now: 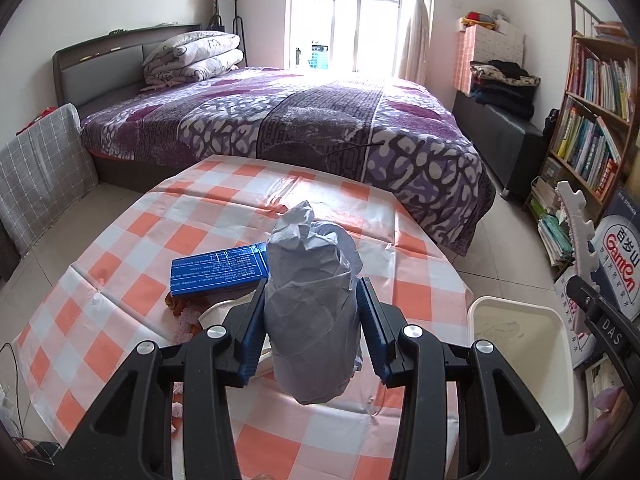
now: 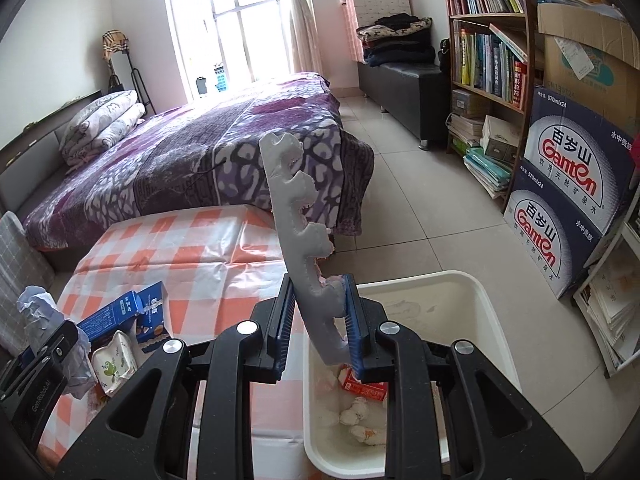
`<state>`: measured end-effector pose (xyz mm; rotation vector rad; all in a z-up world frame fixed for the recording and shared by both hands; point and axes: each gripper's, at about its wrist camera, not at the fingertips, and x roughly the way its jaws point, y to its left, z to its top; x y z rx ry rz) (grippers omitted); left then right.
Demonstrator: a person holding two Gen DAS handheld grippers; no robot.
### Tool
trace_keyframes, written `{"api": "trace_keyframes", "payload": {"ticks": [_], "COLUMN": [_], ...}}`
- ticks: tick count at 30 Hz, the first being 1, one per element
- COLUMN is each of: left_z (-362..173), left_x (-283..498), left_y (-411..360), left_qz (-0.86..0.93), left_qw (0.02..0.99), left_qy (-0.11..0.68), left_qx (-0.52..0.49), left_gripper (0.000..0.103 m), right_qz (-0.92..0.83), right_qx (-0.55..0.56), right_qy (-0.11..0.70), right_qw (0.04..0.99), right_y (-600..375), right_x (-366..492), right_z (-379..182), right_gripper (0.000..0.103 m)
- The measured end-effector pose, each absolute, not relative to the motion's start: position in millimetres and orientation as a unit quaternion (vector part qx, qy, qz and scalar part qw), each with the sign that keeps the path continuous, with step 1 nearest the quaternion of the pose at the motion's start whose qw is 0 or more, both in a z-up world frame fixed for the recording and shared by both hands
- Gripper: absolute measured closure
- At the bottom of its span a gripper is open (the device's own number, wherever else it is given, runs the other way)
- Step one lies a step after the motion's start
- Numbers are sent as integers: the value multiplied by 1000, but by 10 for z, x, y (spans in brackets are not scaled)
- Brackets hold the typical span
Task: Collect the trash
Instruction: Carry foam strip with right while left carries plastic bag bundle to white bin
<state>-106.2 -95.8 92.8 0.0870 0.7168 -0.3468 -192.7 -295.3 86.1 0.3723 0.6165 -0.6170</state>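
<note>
Left wrist view shows my left gripper (image 1: 312, 332) closed around a crumpled wad of grey paper (image 1: 312, 304), the blue pads pressed against its sides, held above the orange-checked tablecloth (image 1: 120, 248). The wad is soft and bulges well beyond the pads at both ends, so I judge the hold could slip if the paper gives way. Below it lie a blue carton (image 1: 218, 274) and some wrappers that I can only partly see, and a low swing toward the white bin (image 1: 520, 360) at the right could knock them off the table. The bin stands off the table edge, so letting go early would drop the wad on the cloth or the floor. Right wrist view shows my right gripper (image 2: 320, 320) shut on the lower part of a long grey notched foam strip (image 2: 296, 216), which rises tilted well above the jaws. Its bottom end hangs over the bin (image 2: 492, 312), where a red carton (image 2: 366, 386) and crumpled tissues (image 2: 360, 416) already lie. The strip looks longer than the bin is deep; released as it stands, I expect it may lean on the rim and tip out onto the tiles. The blue carton (image 2: 120, 312) and a printed wrapper (image 2: 114, 362) are still on the table, beside my other jaws.
</note>
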Motion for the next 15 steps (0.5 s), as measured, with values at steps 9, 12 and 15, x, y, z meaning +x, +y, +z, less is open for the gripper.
{"api": "trace_keyframes", "payload": {"ticks": [9,12,15], "left_z": [920,911,895], "left_x": [-1190,-1236,-1287], "left_y": [-1181,-1275,-1396], "left_qz": [-194,-204,-215], "left_qw": [916,914,910], "left_qy": [346,346,346], "left_qx": [59,65,74], "left_gripper": [60,60,60], "right_qz": [-345,-360,-376], "right_qx": [203,212,224], "right_qy": [306,308,311], "right_qw": [864,855,844], "right_y": [-3254,-3356,-3473], "right_x": [-2135,-2228,-2328], "right_z": [791,770,747], "right_gripper": [80,77,74]}}
